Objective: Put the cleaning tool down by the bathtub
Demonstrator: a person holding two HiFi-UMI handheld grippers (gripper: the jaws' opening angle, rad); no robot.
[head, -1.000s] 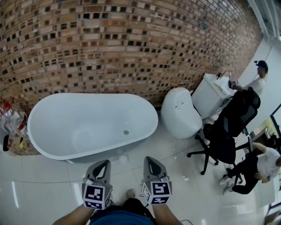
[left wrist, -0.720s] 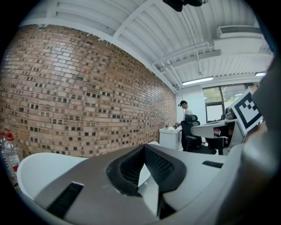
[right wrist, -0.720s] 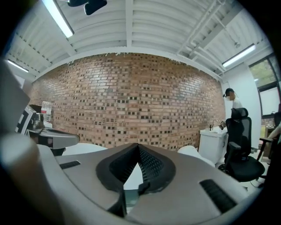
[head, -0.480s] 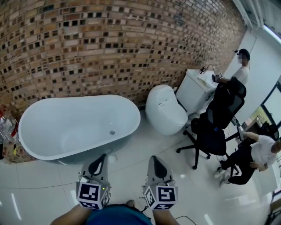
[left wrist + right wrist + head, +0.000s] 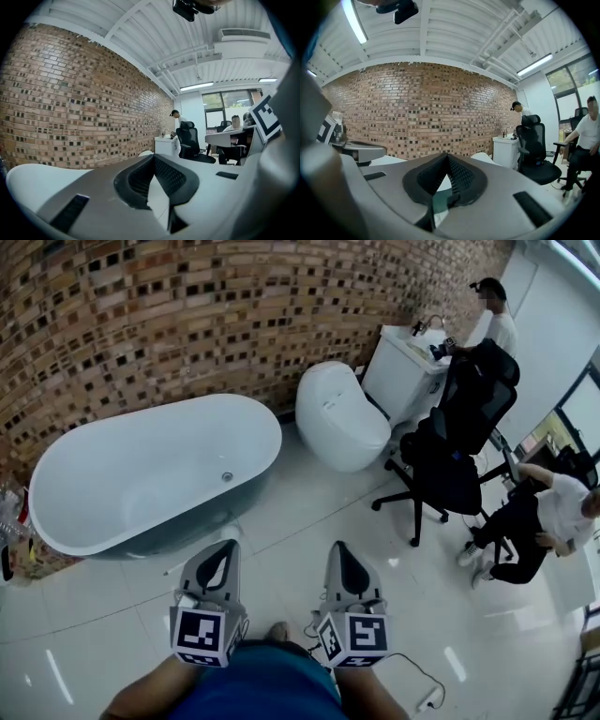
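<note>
The white oval bathtub (image 5: 155,474) stands against the brick wall, left of middle in the head view. A pale long-handled thing (image 5: 211,547), which looks like the cleaning tool, lies on the floor tiles at the tub's near side, partly hidden by my left gripper. My left gripper (image 5: 227,547) (image 5: 153,157) and right gripper (image 5: 338,547) (image 5: 446,156) are held side by side near my body, short of the tub. Both are shut with nothing between their pads.
A white toilet (image 5: 342,413) and a white sink cabinet (image 5: 401,371) stand right of the tub. A black office chair (image 5: 455,442) stands beyond them; one person stands at the sink, another sits at the right edge. Bottles (image 5: 11,512) crowd the tub's left end. A cable (image 5: 412,681) crosses the floor.
The view has swung right and pulled back: tub and toilet have slid left and up in the picture. Both grippers stay shut and side by side.
</note>
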